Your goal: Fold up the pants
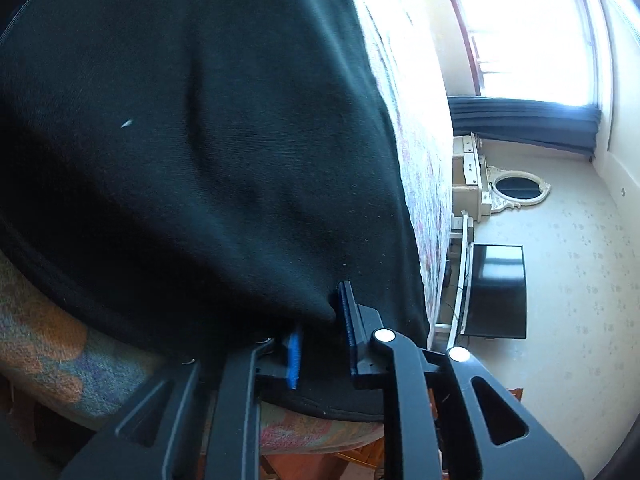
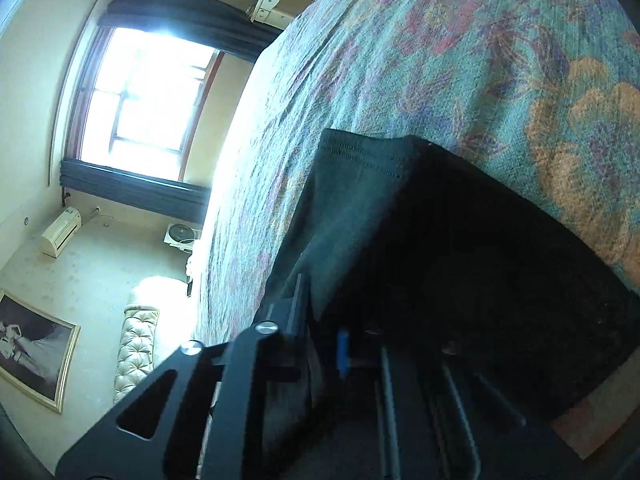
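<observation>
In the left wrist view we see the black pants point(image 1: 208, 152) filling most of the frame, draped over the floral bedspread point(image 1: 44, 344) of a bed. Our left tongs point(image 1: 320, 340) have a fold of that dark cloth bunched between their fingers, the blue pads point(image 1: 295, 354) partly buried in it, so they are gripping the pants. Much of the near finger is swallowed by fabric, and the top left of the garment runs out of frame. Beyond the bed edge stand a bright window point(image 1: 528, 28), overexposed, a dark curtain point(image 1: 524, 118), a black screen point(image 1: 498, 292) and an oval mirror point(image 1: 516, 188).

In the right wrist view a hemmed end of the pants point(image 2: 360, 184) lies on the bedspread point(image 2: 460, 52), its stitched edge plain to see. Our right tongs point(image 2: 320, 340) sit deep in shadow under the cloth; one finger point(image 2: 298, 304) shows with fabric against it, the other is hardly visible apart from a blue sliver, so we judge them clamped on the pants. The lower right of the garment is too dark to read. A framed picture point(image 2: 34, 350) and a tufted headboard point(image 2: 136, 348) appear at the left.
</observation>
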Action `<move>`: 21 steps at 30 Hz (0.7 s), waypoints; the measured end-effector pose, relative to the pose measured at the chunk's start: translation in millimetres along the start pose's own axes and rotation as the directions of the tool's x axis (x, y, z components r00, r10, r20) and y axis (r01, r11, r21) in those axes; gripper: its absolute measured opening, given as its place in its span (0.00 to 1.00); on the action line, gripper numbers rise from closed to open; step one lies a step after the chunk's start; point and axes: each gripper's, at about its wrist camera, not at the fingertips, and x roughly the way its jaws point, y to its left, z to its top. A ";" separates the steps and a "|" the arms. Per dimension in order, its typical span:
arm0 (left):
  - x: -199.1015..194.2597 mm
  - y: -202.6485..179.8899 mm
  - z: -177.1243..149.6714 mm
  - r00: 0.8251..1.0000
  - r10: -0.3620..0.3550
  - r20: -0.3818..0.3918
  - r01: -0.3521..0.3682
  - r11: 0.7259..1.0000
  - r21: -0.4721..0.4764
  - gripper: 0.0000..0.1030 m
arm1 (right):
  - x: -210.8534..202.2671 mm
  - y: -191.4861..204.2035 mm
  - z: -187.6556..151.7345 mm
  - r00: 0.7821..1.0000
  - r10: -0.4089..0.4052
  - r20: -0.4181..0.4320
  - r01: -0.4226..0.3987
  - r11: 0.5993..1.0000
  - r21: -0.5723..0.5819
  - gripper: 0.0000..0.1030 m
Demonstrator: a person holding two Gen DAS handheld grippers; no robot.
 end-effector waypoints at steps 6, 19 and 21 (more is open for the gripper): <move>-11.0 5.1 -0.4 0.999 -0.046 -0.017 0.046 0.999 -0.014 0.06 | -26.9 23.9 -2.6 0.997 0.070 0.023 -0.067 0.994 -0.089 0.05; -34.1 16.8 -10.4 0.998 0.013 -0.057 -0.007 0.994 0.109 0.07 | -56.8 -41.8 -25.0 0.999 0.016 -0.036 -0.017 0.999 -0.040 0.05; -34.5 13.8 -11.2 0.998 0.025 -0.058 -0.017 0.991 0.131 0.07 | -60.2 -41.9 -24.7 0.999 0.026 -0.042 -0.027 0.999 -0.038 0.06</move>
